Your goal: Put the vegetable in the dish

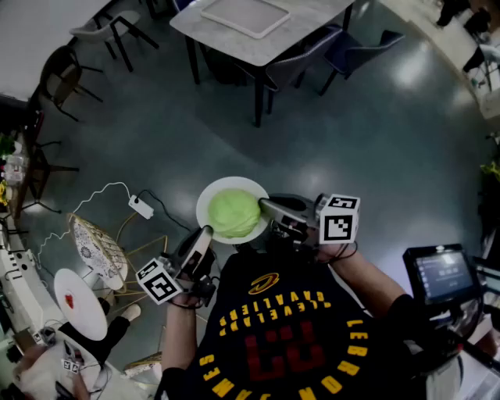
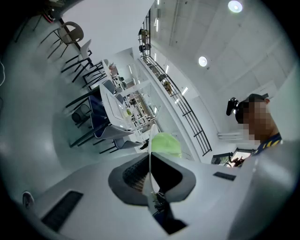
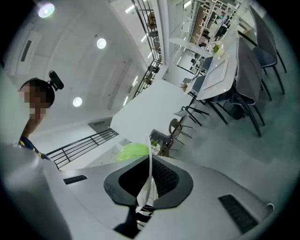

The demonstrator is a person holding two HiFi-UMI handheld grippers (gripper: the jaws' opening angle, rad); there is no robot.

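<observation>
A white dish carries a pale green cabbage and is held in the air in front of the person's chest. My left gripper is shut on the dish's near-left rim. On the right rim my right gripper is shut as well. The left gripper view shows the dish edge-on between the jaws of the left gripper, with the cabbage beyond. The right gripper view has the dish rim pinched by the right gripper, and the cabbage lies to its left.
A grey table with a white tray and chairs stands ahead. On the floor at left lie a power strip, a wicker chair and a white round plate. A screen is at right.
</observation>
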